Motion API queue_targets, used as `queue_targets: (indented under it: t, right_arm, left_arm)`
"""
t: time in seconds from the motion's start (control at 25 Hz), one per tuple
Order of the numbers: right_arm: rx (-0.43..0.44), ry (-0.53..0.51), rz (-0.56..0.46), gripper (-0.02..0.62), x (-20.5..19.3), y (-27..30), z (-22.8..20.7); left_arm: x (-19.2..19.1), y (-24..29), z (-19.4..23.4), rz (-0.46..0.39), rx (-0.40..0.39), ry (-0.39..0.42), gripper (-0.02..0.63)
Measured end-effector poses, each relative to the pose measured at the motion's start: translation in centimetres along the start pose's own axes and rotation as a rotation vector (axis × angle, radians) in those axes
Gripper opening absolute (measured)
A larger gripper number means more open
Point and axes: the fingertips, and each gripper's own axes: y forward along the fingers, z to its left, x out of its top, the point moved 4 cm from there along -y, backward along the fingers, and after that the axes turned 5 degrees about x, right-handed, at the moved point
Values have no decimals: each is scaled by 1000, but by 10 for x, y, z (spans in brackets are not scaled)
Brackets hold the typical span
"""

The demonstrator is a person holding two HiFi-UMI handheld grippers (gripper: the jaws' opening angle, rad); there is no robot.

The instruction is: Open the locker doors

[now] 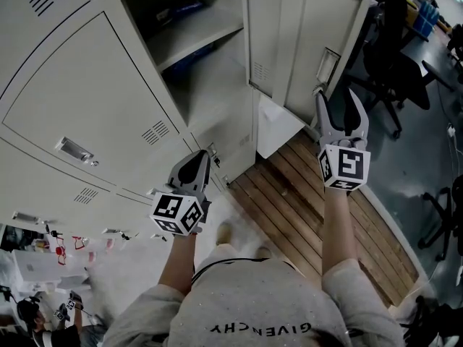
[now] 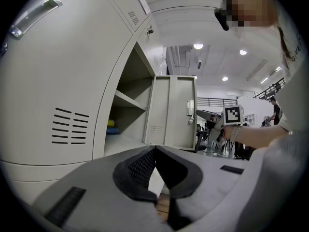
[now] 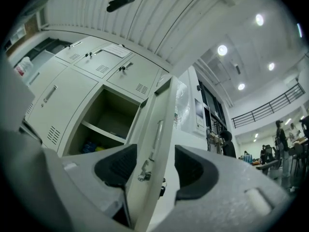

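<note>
One upright door (image 1: 318, 38), edge twd right claw (image 1: 335, 98)

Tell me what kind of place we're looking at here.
Probably a locker area beside an open office or lab hall: a bank of grey metal lockers with one door open, office chairs nearby, and a railed upper gallery beyond.

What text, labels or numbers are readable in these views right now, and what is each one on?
"GIVENCHY": on the person's grey shirt, upside down in the head view.
Sheet of paper on a closed locker door: too small to read.
Poster on the wall beyond the open door: too blurred to read.
No number or label can be read on the lockers.
</note>
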Motion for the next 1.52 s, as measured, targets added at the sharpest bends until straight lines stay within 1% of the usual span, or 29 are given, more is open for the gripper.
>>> queue_targets:
  t: [0.16, 0.32, 0.52, 0.8, 0.96, 1.12, 1.32, 1.52]
  right_arm:
    - [41, 1, -5, 233, -2, -7, 18]
    - [96, 24, 3, 233, -13, -14, 42]
    - [206, 85, 32, 233, -41, -19, 85]
    - [390, 217, 115, 233, -98, -22, 156]
    - [478, 269, 189, 233, -136, -26, 197]
    - [541, 321, 257, 233, -176, -30, 234]
    - [618, 377, 314, 233, -224, -31, 275]
    - [661, 448, 360, 233, -272, -27, 315]
  left_arm:
    - [-5, -3, 4, 2, 15, 1, -2]
    - [-14, -7, 16, 5, 47, 2, -2]
    - [-31, -12, 33, 14, 91, -4, -2]
    - [-69, -18, 59, 43, 146, -39, -2]
    - [-102, -15, 75, 80, 178, -63, -2]
    - [-140, -9, 94, 105, 212, -99, -2]
    - [-183, 1, 110, 124, 228, -137, -2]
    - [-221, 6, 125, 146, 239, -172, -2]
